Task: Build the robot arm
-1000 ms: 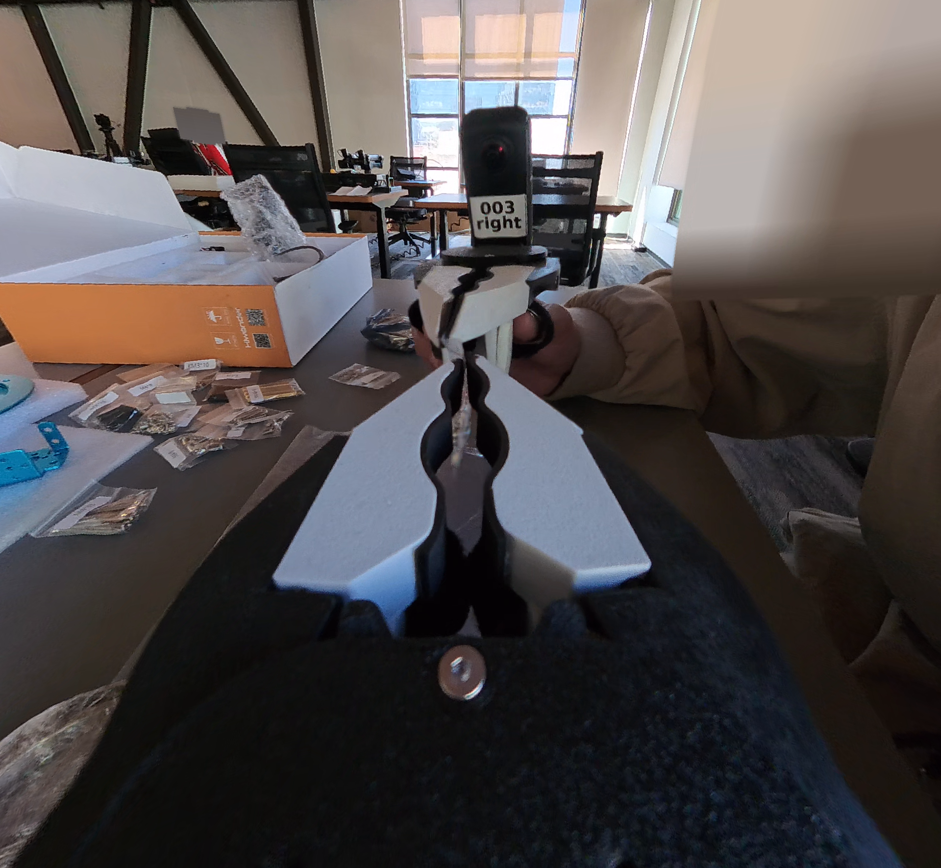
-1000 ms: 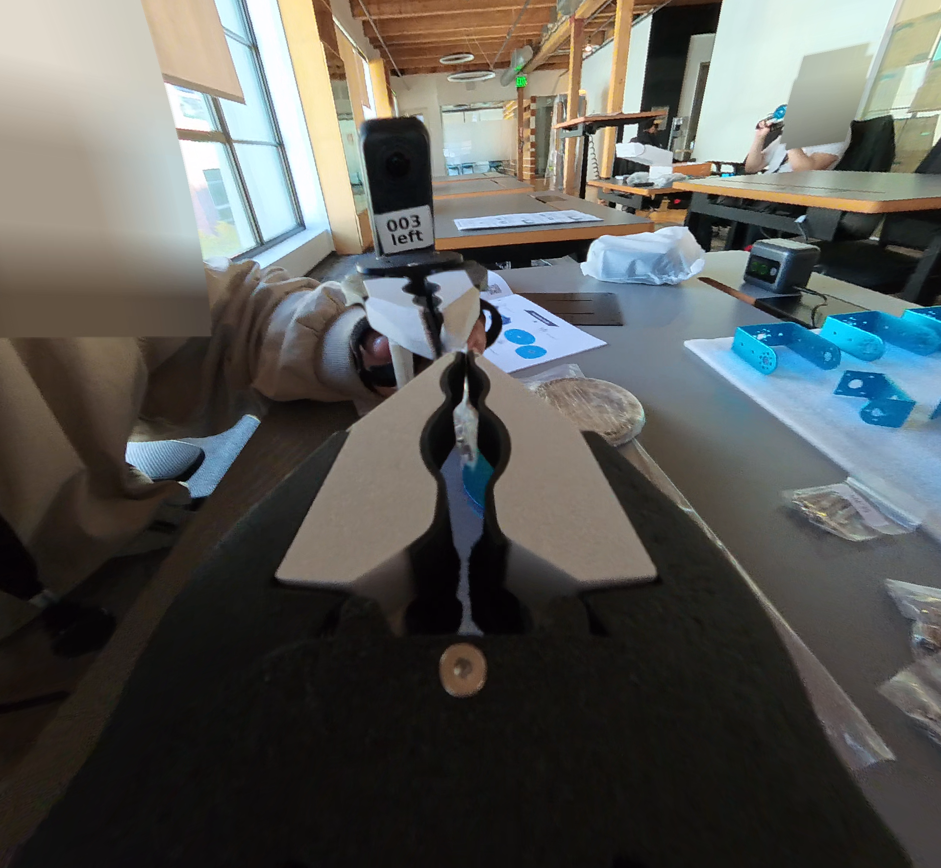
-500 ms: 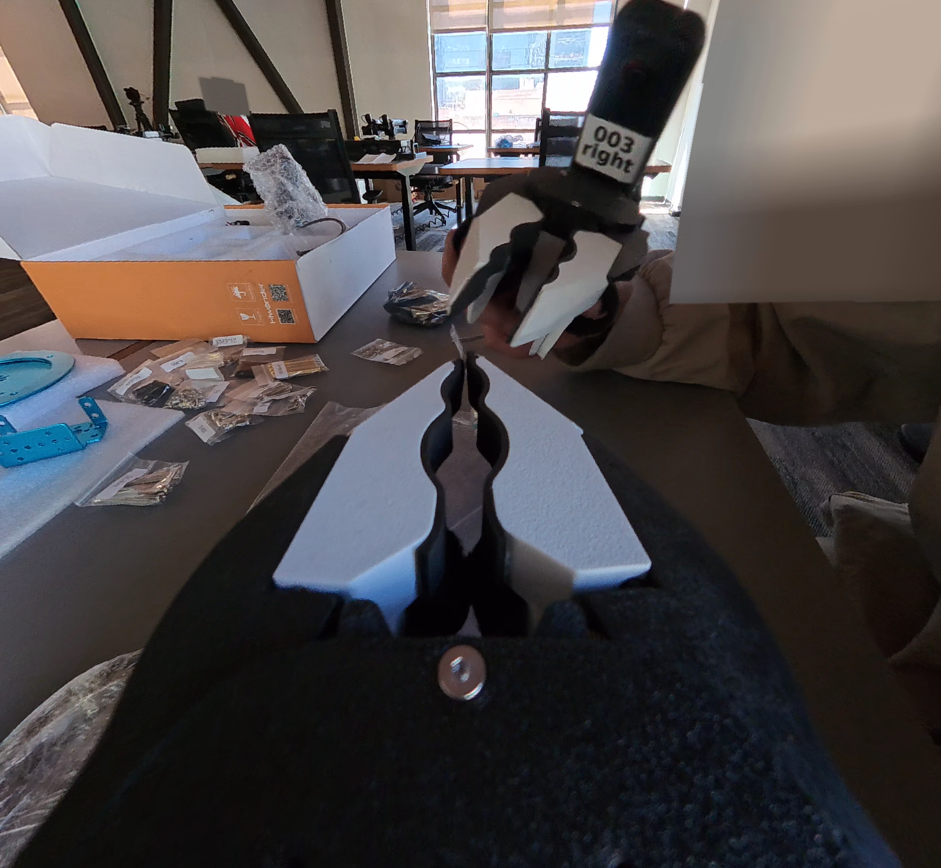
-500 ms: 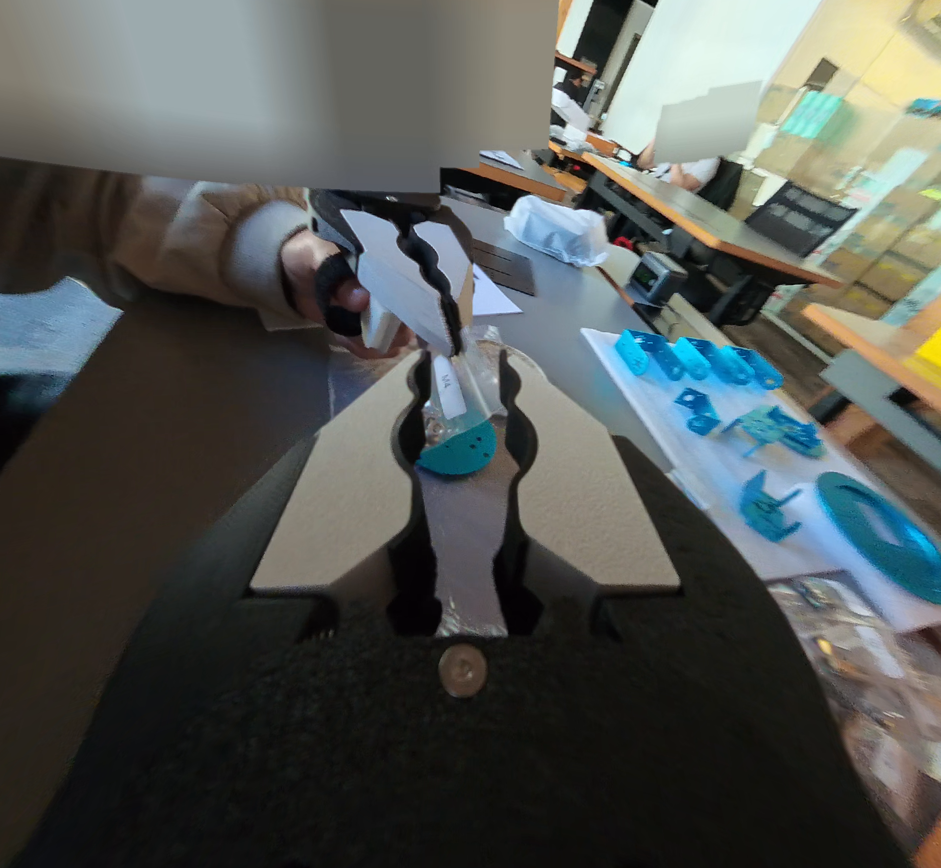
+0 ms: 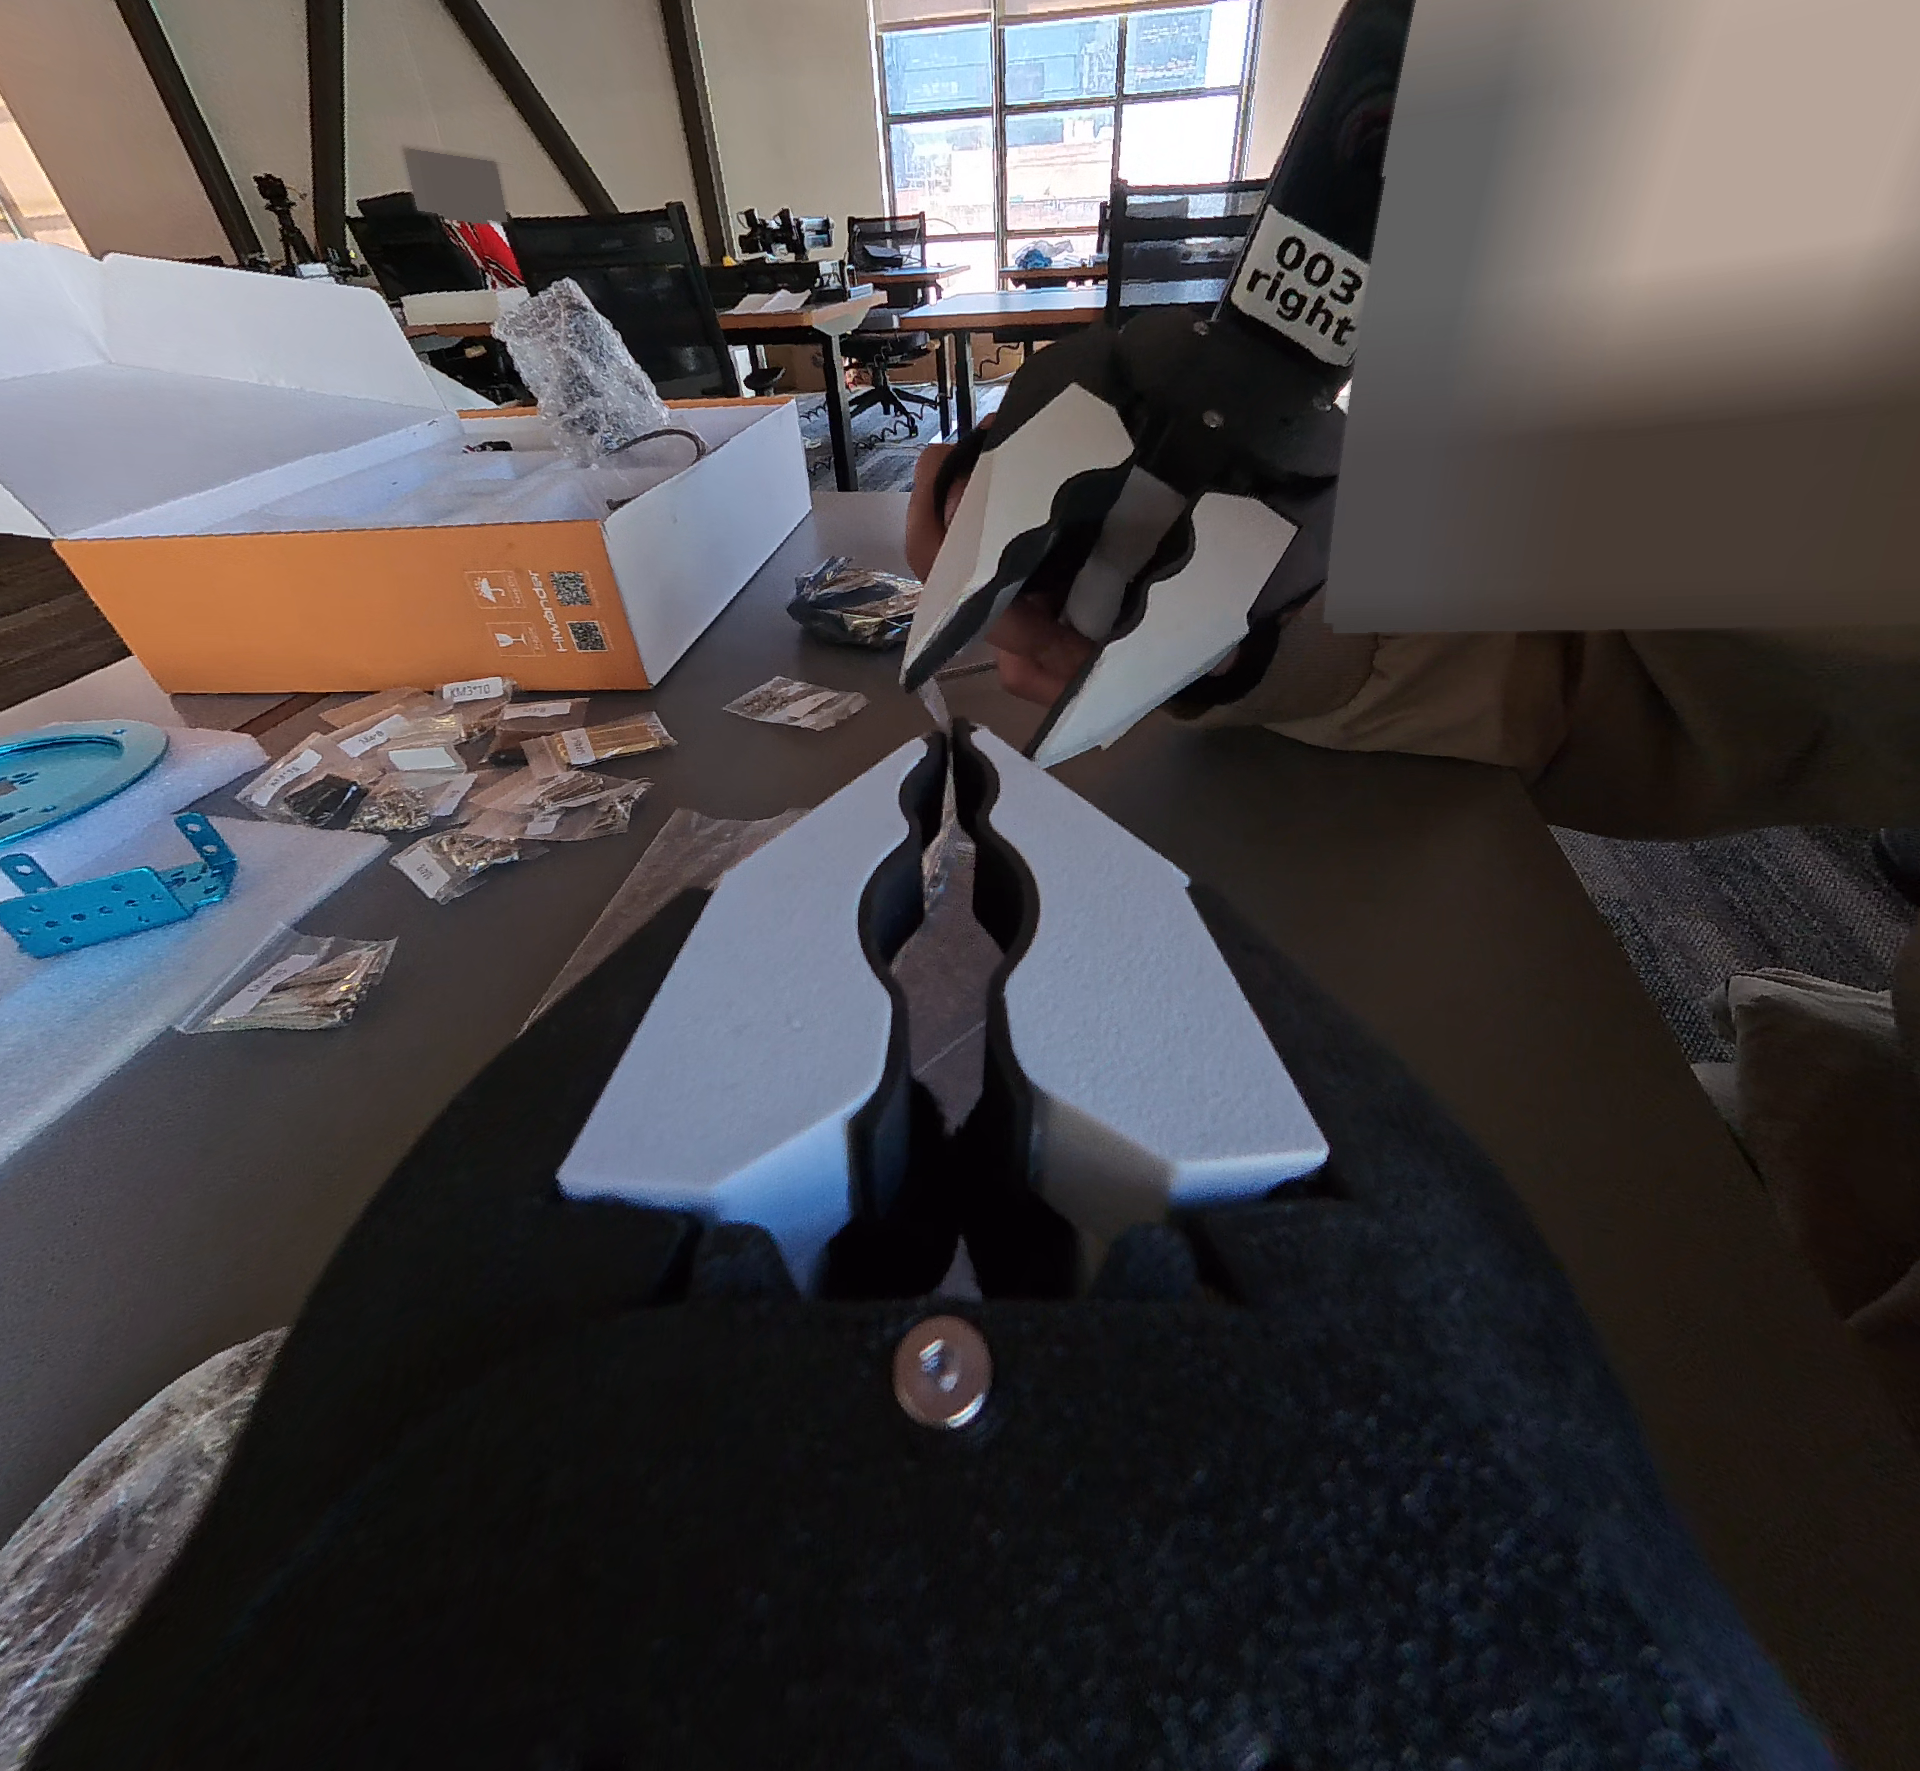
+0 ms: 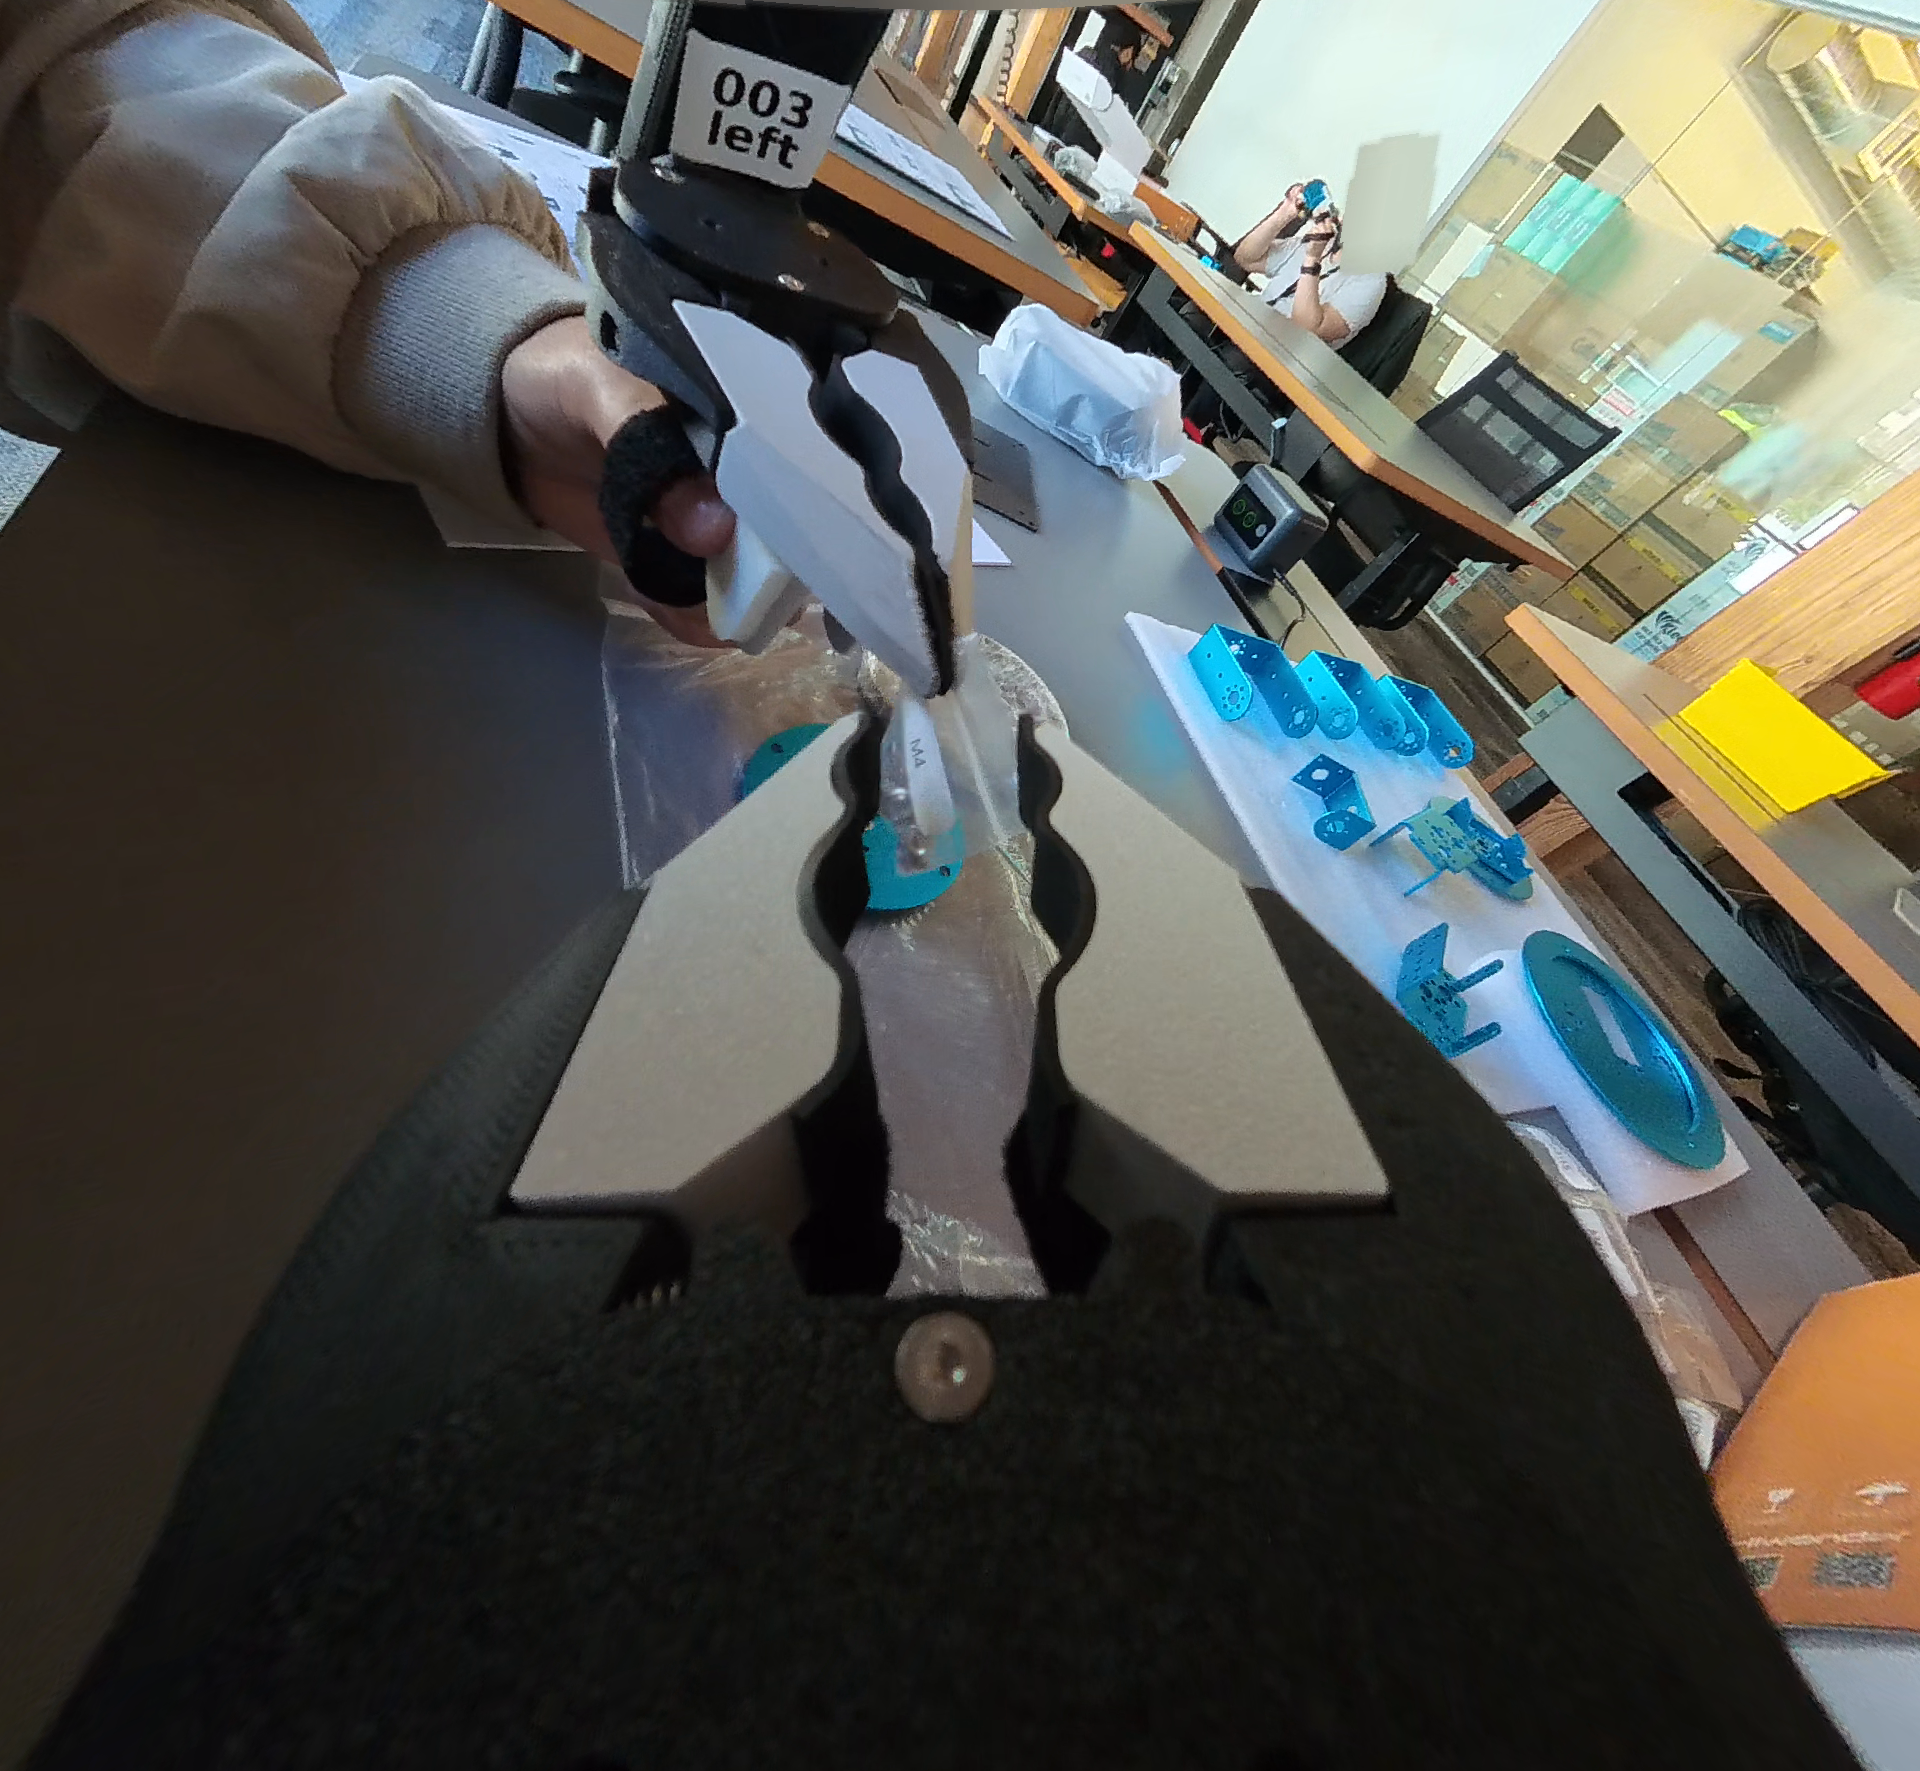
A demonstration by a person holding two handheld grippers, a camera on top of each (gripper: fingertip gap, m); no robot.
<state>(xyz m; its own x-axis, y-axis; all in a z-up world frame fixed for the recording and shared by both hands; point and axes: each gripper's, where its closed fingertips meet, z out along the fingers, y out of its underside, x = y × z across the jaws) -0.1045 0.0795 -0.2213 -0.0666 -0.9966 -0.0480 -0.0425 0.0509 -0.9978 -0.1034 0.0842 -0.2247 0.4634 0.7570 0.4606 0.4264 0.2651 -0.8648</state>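
Over your grey table (image 5: 1351, 890), your left gripper (image 5: 951, 747) is clenched on a small clear bag (image 6: 925, 786); your right gripper (image 6: 940, 734) stands released around it, above a blue disc (image 6: 904, 874).

Bare dark table (image 5: 1299, 890) rightward; hardware packets (image 5: 457, 786), orange box (image 5: 343, 599) crowding left.

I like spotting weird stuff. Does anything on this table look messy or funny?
A bit messy, nothing broken. Small parts bags lie scattered in a loose heap beside the open orange box. The left gripper pinches one clear bag up in the air, and the right gripper is open around it.
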